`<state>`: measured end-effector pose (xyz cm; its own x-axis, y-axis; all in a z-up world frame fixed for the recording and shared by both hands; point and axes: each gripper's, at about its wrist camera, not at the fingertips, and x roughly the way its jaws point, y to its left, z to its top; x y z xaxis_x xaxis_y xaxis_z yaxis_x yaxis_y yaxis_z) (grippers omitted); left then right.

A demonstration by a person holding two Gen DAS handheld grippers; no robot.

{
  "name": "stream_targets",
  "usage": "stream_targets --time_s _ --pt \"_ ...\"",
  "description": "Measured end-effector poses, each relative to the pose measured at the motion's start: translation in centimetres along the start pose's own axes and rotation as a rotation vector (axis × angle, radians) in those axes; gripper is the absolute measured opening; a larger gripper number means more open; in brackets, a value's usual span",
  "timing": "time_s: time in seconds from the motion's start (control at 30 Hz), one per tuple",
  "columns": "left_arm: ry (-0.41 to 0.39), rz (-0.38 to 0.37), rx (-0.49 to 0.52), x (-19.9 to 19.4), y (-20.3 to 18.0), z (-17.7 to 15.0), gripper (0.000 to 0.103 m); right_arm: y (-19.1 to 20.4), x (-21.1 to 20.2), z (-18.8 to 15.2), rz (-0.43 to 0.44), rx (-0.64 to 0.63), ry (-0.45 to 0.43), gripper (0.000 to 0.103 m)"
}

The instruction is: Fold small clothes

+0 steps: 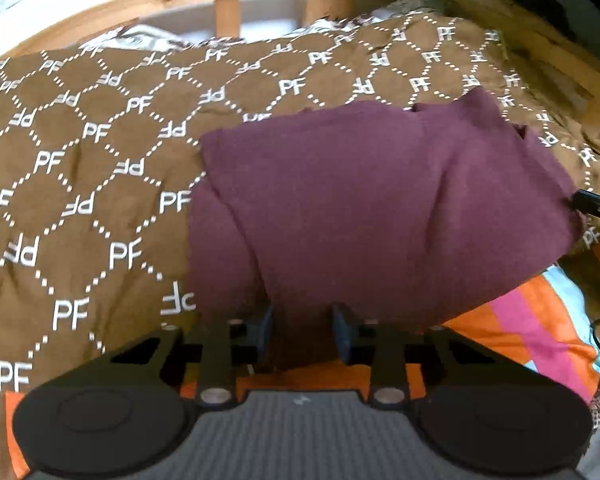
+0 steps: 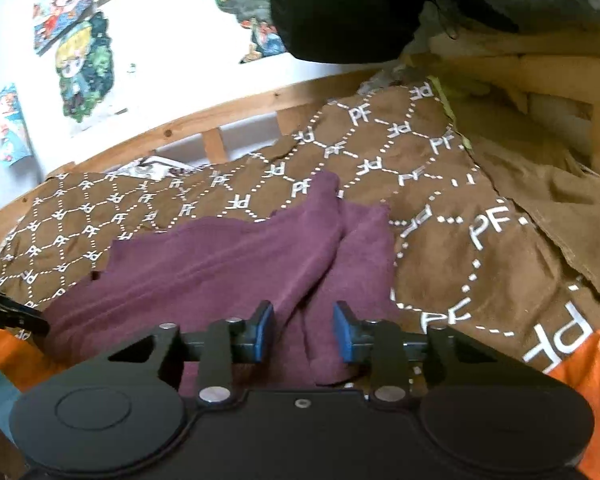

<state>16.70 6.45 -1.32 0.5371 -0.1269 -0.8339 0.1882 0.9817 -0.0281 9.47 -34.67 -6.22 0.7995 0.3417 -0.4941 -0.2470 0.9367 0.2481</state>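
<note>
The maroon garment lies rumpled and partly doubled over on the brown patterned bedspread, just ahead of and between the parted, empty fingers of the left gripper and right gripper, so most folding seemingly remains.

Both wrist views close, angled down; share maroon garment on blanket.
</note>
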Motion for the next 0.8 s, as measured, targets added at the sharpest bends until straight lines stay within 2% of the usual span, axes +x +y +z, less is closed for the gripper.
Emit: stream_targets --time_s 0.1,0.17,0.2,0.3,0.33,0.37,0.5,0.63,0.73,0.8 --pt "0.002 0.008 -0.045 0.2 0.3 -0.1 0.022 0.2 0.1 0.0 0.031 -0.010 0.016 0.033" --pt "0.006 0.009 -0.074 0.3 0.6 -0.1 0.018 0.2 0.5 -0.1 0.069 -0.008 0.057 0.033" --pt "0.008 0.007 -0.091 0.3 0.7 -0.2 0.014 0.3 0.7 -0.2 0.074 -0.006 0.067 0.033" --pt "0.002 0.028 -0.133 0.0 0.9 -0.2 0.009 0.3 1.2 -0.4 0.080 0.012 0.078 0.033" --pt "-0.004 0.037 -0.143 0.0 0.9 -0.2 0.009 0.2 1.3 -0.4 0.078 0.020 0.078 0.026" --pt "-0.014 0.051 -0.157 -0.3 0.8 -0.2 0.008 0.2 1.4 -0.4 0.070 0.027 0.082 0.008" --pt "-0.031 0.077 -0.185 -1.1 0.4 -0.5 0.007 -0.8 0.5 -0.1 0.055 0.100 0.097 0.005" --pt "-0.009 0.095 -0.181 -0.9 0.3 -1.2 0.007 -1.1 -0.3 -0.5 0.023 0.120 0.119 0.004" --pt "0.009 0.084 -0.191 -0.2 0.6 -1.5 0.007 -1.0 0.0 -0.9 0.009 0.119 0.145 0.004" --pt "0.006 0.062 -0.208 -0.1 0.9 -1.4 0.010 -1.0 0.0 -1.0 0.016 0.119 0.132 0.004"
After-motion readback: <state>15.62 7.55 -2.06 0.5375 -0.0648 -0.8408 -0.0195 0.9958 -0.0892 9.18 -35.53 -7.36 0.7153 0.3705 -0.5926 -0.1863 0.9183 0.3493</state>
